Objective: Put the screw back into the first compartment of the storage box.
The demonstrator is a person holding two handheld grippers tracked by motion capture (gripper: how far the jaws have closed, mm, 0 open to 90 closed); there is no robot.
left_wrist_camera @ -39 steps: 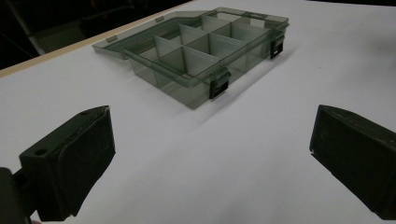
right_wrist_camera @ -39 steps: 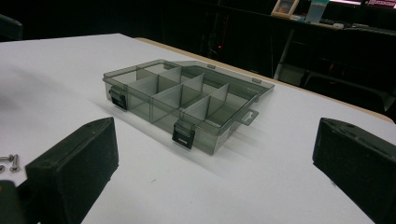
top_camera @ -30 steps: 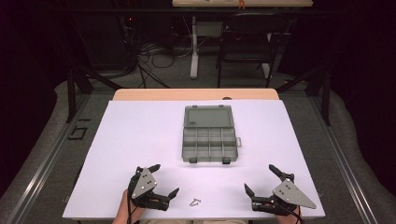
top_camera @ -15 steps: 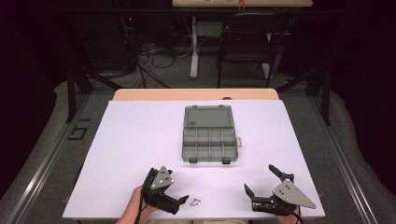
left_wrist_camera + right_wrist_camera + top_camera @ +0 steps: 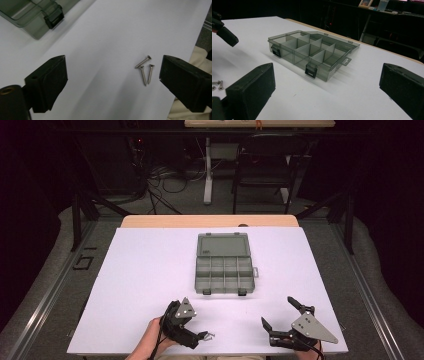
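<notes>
Three small silver screws [image 5: 144,70] lie close together on the white table top [image 5: 150,270], near its front edge. My left gripper [image 5: 112,77] hovers over them, open, with the screws nearer its right jaw than its left. In the high view the left gripper [image 5: 199,330] sits at the front left of centre, the screws [image 5: 210,336] at its tip. A smoky grey organiser box [image 5: 224,265] with dividers stands open mid-table. My right gripper [image 5: 280,314] rests open at the front right, facing the box [image 5: 312,52], with nothing between its jaws.
The box's lid [image 5: 223,244] lies folded back, and two black latches [image 5: 310,70] face me. The table's front edge runs just behind both grippers. A chair [image 5: 265,170] and cables stand on the floor beyond the far edge.
My left gripper has moved right along the front edge and turned, so its open jaws now stand over the screws. The right gripper has not moved.
</notes>
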